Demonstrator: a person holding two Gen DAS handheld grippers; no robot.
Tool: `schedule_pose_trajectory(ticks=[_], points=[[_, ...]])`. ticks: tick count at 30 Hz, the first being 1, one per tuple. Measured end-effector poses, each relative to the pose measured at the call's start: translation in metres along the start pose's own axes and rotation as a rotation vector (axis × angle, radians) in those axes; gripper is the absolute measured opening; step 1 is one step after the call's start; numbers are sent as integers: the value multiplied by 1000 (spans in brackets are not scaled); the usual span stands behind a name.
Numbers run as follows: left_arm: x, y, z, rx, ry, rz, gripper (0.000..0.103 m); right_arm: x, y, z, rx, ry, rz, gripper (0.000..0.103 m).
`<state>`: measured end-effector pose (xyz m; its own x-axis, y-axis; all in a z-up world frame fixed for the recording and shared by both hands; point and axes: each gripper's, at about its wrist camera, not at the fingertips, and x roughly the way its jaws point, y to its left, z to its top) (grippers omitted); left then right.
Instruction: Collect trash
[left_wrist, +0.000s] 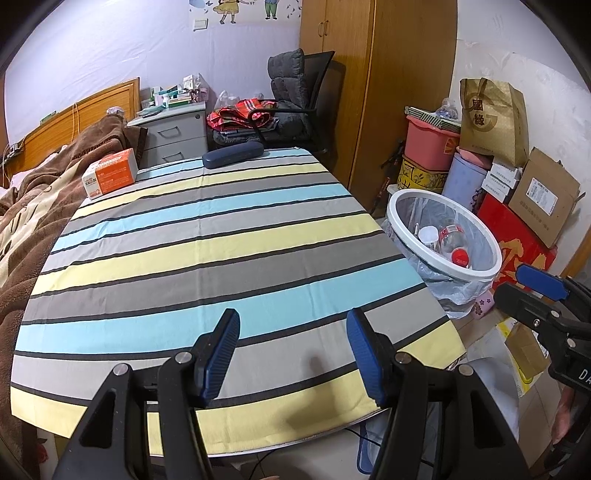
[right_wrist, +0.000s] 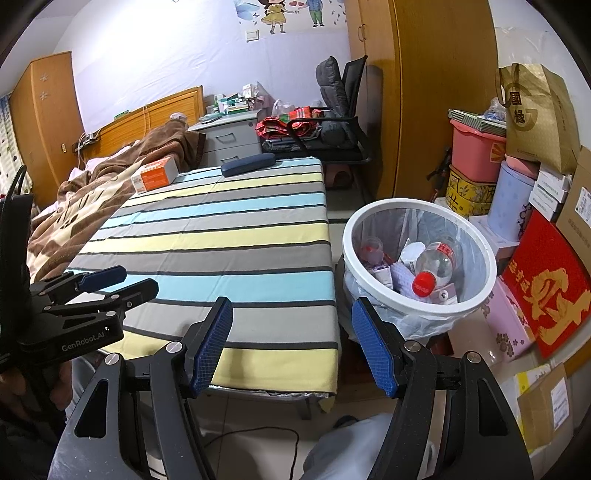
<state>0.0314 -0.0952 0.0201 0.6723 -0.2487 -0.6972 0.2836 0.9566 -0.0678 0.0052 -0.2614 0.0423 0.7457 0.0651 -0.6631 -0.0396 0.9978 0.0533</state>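
A white-rimmed trash bin (left_wrist: 402, 201) with a clear liner stands on the floor right of the striped table (left_wrist: 207, 236); it also shows in the right wrist view (right_wrist: 369, 288). Inside lie a clear bottle with a red cap (right_wrist: 432, 269), a white cup and several small packets. My left gripper (left_wrist: 291, 354) is open and empty above the table's near edge. My right gripper (right_wrist: 291, 347) is open and empty, above the table's front right corner, left of the bin. An orange box (left_wrist: 110, 173) and a dark blue case (left_wrist: 232, 155) lie at the table's far end.
A bed with a brown blanket (left_wrist: 33, 206) runs along the left. A grey drawer unit (left_wrist: 173, 129), a black chair (left_wrist: 295, 107) and a wooden wardrobe (left_wrist: 369, 74) stand behind. Stacked boxes, a paper bag (left_wrist: 495, 122) and a red box (right_wrist: 546, 288) crowd the right.
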Motion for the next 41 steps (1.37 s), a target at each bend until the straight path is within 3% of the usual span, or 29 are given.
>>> schedule_pose_trajectory(ticks=[41], points=[[3, -1, 2, 10, 13, 11, 62, 1, 0, -4, 7, 5, 0, 69]])
